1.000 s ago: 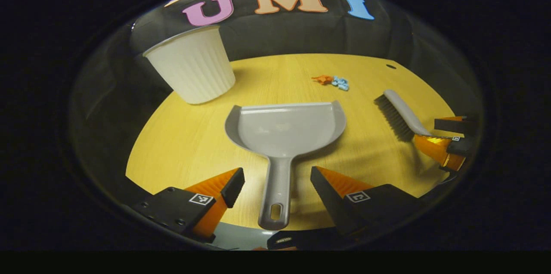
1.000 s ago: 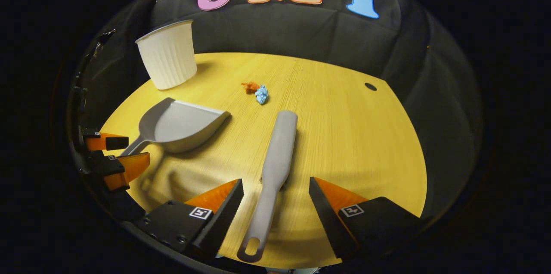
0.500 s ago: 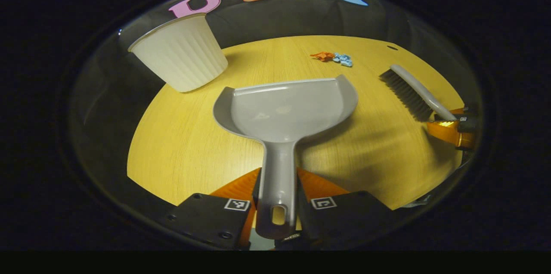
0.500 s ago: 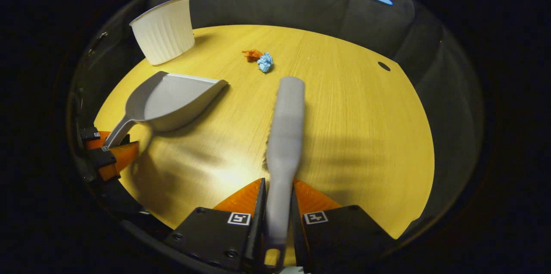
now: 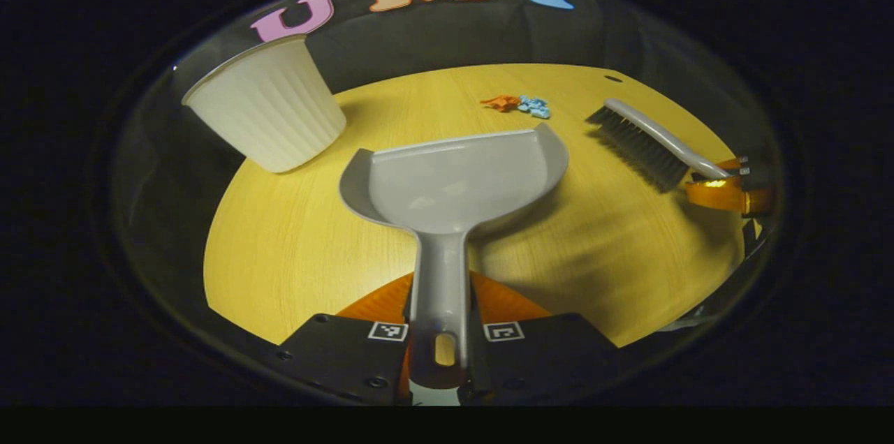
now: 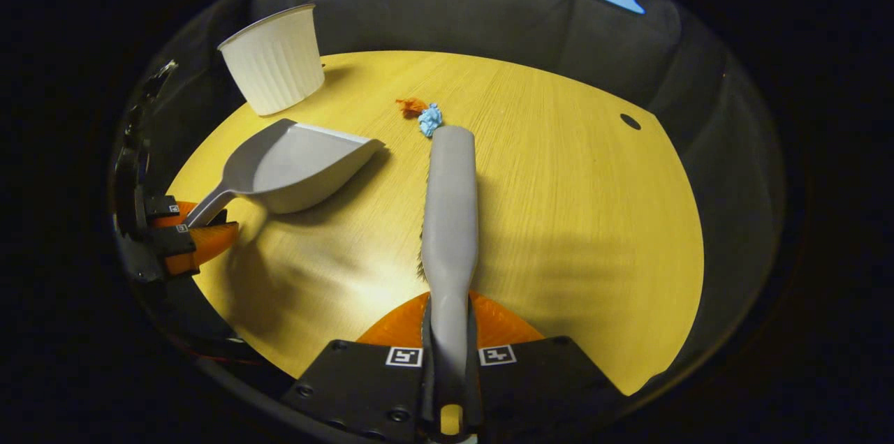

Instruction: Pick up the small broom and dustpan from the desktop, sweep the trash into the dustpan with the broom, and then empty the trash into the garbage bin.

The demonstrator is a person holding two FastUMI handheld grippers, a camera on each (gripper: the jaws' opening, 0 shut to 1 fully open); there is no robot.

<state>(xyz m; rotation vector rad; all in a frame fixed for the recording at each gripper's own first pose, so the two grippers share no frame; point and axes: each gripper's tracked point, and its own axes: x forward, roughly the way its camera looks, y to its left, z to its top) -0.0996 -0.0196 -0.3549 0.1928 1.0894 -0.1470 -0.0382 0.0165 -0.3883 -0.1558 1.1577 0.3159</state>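
My left gripper (image 5: 438, 329) is shut on the handle of the grey dustpan (image 5: 457, 175), whose pan points away over the yellow table. In the right gripper view the dustpan (image 6: 300, 165) sits at the left, with the left gripper (image 6: 185, 234) on its handle. My right gripper (image 6: 449, 353) is shut on the handle of the grey broom (image 6: 449, 203), bristles down, its head reaching toward the trash. The broom (image 5: 642, 140) and right gripper (image 5: 726, 186) show at the right of the left gripper view. An orange scrap (image 6: 411, 106) and a blue scrap (image 6: 429, 119) lie just beyond the broom's tip.
A white ribbed garbage bin (image 5: 269, 109) stands at the table's back left, also the bin (image 6: 274, 67) in the right gripper view. A small dark hole (image 6: 630, 121) is in the tabletop at the right. The table (image 6: 573, 220) ends at a curved edge before the black cloth wall.
Both grippers went from open to shut on their handles. Since then both tools have lifted a little, and the broom's head has moved closer to the scraps.
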